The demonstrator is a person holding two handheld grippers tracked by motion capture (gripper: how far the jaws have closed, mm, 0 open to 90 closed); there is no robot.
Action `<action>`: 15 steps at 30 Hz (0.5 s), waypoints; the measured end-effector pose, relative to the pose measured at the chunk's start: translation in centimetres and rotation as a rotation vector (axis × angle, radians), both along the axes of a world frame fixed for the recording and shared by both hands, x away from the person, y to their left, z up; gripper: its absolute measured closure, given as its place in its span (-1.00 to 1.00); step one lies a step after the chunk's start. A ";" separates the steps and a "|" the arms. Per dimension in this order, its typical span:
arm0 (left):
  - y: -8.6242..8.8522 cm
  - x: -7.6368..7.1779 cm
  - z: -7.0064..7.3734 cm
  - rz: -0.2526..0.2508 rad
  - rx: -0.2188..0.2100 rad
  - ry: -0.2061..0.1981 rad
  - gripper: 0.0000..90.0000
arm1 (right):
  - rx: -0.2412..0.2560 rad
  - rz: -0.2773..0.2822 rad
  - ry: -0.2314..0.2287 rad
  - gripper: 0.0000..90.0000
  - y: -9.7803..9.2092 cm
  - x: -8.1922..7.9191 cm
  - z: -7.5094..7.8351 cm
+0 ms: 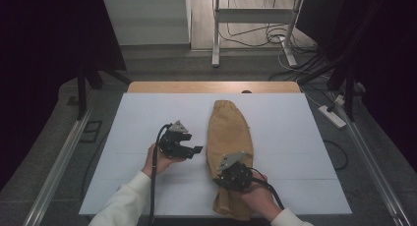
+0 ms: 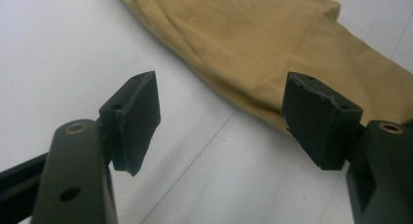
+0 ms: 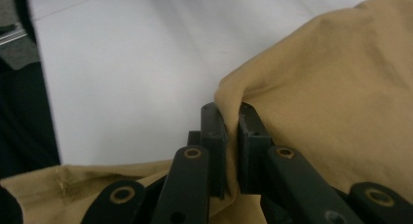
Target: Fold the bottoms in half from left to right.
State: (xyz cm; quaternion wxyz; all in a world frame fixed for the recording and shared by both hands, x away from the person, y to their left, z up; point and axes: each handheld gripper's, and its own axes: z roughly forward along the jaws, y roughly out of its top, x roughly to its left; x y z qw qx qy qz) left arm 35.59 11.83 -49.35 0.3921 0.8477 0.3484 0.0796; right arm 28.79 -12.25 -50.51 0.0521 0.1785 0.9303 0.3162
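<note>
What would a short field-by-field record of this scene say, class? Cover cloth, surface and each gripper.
cloth: tan garment, lying lengthwise on the table
surface: white table top
left gripper: jaws wide open, beside the garment's edge, holding nothing
right gripper: jaws shut on a pinched fold of the garment
hands: one on each gripper

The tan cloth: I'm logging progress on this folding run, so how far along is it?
Done: the tan cloth already lies as a long narrow strip on the white table. In hand: the right hand-held gripper is shut on a fold of its edge near the person's end. Left: the left hand-held gripper is open beside the cloth, holding nothing, so its own grasp and any further fold probably remain.
</note>
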 end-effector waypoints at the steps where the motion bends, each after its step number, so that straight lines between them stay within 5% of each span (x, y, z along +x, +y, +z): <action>1: 0.0 0.0 0.0 0.001 0.001 0.001 -0.33 | 0.004 0.010 0.004 0.86 0.2 -0.2 -0.1; 15: 0.1 0.0 0.0 0.005 0.001 0.001 -0.33 | -0.008 0.102 0.046 0.86 1.8 -1.8 -0.3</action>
